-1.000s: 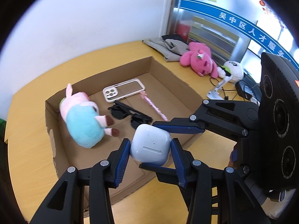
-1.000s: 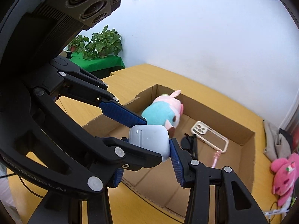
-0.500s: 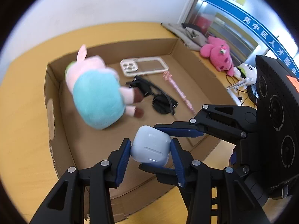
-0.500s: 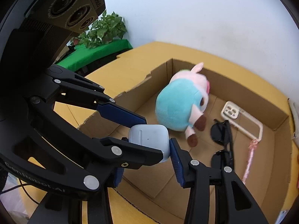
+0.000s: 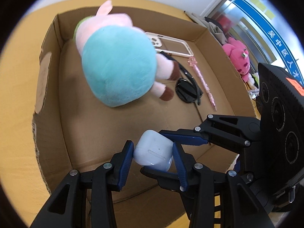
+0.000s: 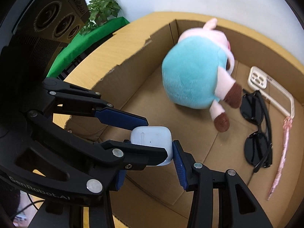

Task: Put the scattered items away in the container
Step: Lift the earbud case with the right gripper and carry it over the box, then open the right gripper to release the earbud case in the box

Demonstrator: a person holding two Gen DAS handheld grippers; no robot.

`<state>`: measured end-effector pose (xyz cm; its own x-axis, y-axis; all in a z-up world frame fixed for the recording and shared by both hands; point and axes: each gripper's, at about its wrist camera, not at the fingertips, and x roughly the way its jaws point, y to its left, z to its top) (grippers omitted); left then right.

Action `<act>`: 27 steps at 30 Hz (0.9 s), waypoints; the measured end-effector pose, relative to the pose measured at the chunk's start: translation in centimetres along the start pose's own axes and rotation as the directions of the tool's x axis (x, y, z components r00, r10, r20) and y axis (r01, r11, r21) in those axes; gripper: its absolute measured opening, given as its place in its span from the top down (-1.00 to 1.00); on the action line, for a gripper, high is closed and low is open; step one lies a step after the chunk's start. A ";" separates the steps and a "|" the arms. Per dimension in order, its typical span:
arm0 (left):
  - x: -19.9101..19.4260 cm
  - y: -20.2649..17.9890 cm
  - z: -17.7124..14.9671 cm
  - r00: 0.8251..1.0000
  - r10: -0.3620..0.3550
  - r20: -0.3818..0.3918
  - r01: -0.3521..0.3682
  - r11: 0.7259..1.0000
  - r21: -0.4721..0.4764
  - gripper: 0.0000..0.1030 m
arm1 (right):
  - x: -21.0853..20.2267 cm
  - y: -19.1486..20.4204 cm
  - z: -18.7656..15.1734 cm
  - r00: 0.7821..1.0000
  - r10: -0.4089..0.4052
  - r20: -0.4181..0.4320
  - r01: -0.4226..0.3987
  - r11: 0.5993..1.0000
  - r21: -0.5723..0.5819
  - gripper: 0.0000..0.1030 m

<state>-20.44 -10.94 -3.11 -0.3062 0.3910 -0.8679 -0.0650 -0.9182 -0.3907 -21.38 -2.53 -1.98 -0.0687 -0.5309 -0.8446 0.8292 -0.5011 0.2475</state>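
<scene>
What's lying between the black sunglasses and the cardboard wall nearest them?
A pink pen lies between the sunglasses and that box wall; the left wrist view shows it best.

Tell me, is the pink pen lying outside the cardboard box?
No, the pink pen lies on the floor inside the cardboard box, right beside the black sunglasses.

Both wrist views look steeply down, close, into the same cardboard box point(image 5: 57, 102) point(image 6: 133, 60).
</scene>
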 end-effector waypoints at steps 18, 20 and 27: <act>2.4 1.5 -0.2 0.997 0.057 -0.060 -0.061 0.995 -0.077 0.29 | 2.3 -1.0 -0.2 0.994 0.005 -0.113 0.003 0.997 0.071 0.06; 2.3 1.6 -0.3 0.997 0.056 -0.053 -0.060 0.995 -0.085 0.33 | 2.2 -1.0 -0.3 0.994 0.003 -0.111 0.005 0.997 0.076 -0.02; -1.2 0.7 -1.3 0.993 0.093 0.074 -0.086 0.992 -0.091 0.12 | -0.8 -1.2 -1.0 0.999 -0.018 -0.027 0.020 0.995 0.095 -0.70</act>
<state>-18.90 -12.02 -2.72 -0.3802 0.2985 -0.8754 0.0486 -0.9387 -0.3412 -21.79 -0.85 -2.08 -0.0683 -0.5031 -0.8615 0.7712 -0.5744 0.2744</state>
